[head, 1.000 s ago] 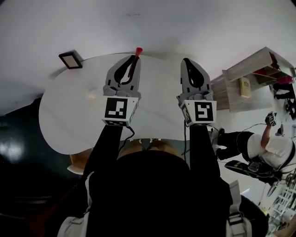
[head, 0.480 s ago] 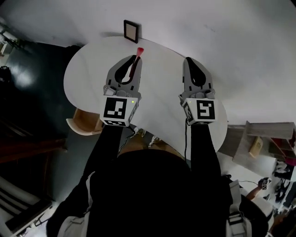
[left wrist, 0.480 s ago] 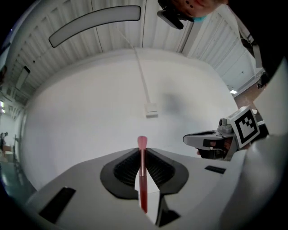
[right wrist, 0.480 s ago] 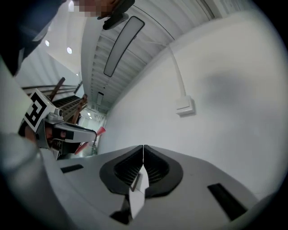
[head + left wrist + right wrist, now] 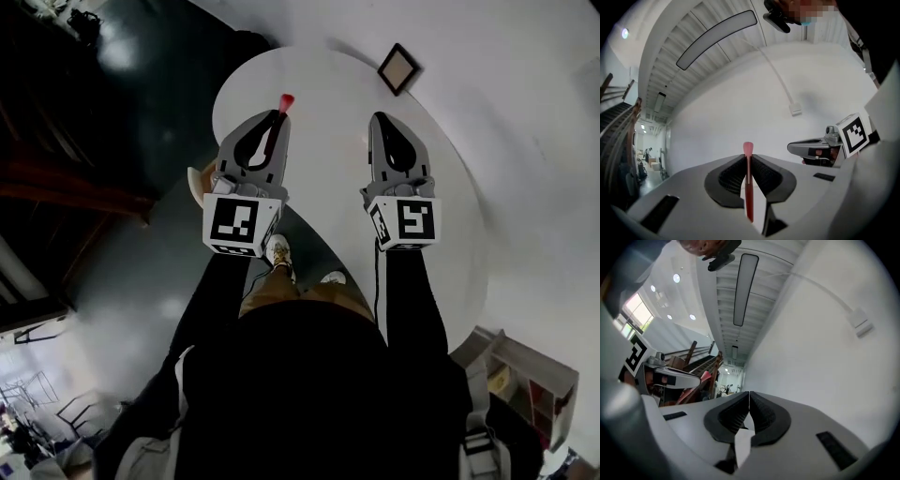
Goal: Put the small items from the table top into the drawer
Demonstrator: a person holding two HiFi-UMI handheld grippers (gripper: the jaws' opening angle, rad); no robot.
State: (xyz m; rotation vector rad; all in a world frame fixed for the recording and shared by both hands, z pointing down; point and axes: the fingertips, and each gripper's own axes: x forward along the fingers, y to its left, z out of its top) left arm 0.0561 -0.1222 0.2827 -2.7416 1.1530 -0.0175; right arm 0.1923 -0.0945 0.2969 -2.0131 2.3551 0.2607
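Slip risk: left gripper [image 5: 748, 158] clamped thin red stick [image 5: 748, 192], pink tip poking past jaws; such a narrow pinch could let it twist loose. Right gripper [image 5: 749, 395] pressed together, empty; drawer unseen

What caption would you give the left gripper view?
The left gripper pinches a thin red stick in front of a white wall.

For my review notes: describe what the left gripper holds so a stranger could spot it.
In the head view, start at the white round table. Above it the left gripper pinches a thin red stick with a pink tip; the right gripper, shut, holds nothing.
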